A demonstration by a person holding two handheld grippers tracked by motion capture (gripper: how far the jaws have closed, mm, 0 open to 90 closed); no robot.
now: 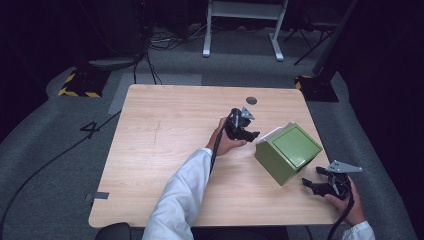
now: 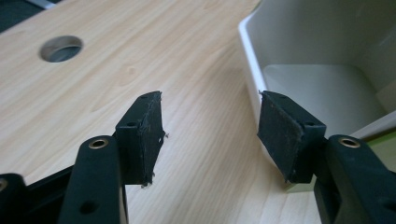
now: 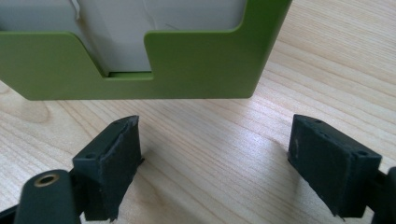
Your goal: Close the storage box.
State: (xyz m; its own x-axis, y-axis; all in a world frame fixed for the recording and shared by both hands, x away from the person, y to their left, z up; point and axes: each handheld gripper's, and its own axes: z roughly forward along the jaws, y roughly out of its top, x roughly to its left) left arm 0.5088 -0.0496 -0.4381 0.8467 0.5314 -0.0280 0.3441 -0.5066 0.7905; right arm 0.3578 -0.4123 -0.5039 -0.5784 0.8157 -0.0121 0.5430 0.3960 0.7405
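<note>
**Green box between two open grippers**

Nearest the high camera, a white sleeve (image 1: 175, 200) reaches up from the bottom edge to the left gripper (image 1: 250, 134), which sits just left of the box (image 1: 288, 152). That green box rests on the right half of the table (image 1: 165, 150), turned at an angle, with a white inner part showing at its upper left edge. Near the table's right front corner, the right gripper (image 1: 312, 184) points at the box, close but apart from it.

Left gripper view: both jaws stand well apart, holding nothing; the right-hand one is at the rim of the white tray (image 2: 327, 70) (touching or not, I cannot tell). A round hole (image 2: 61, 48) pierces the tabletop.

Right gripper view: jaws spread wide and empty over bare wood, the green wall (image 3: 196, 65) with its notched cutout just ahead.
</note>
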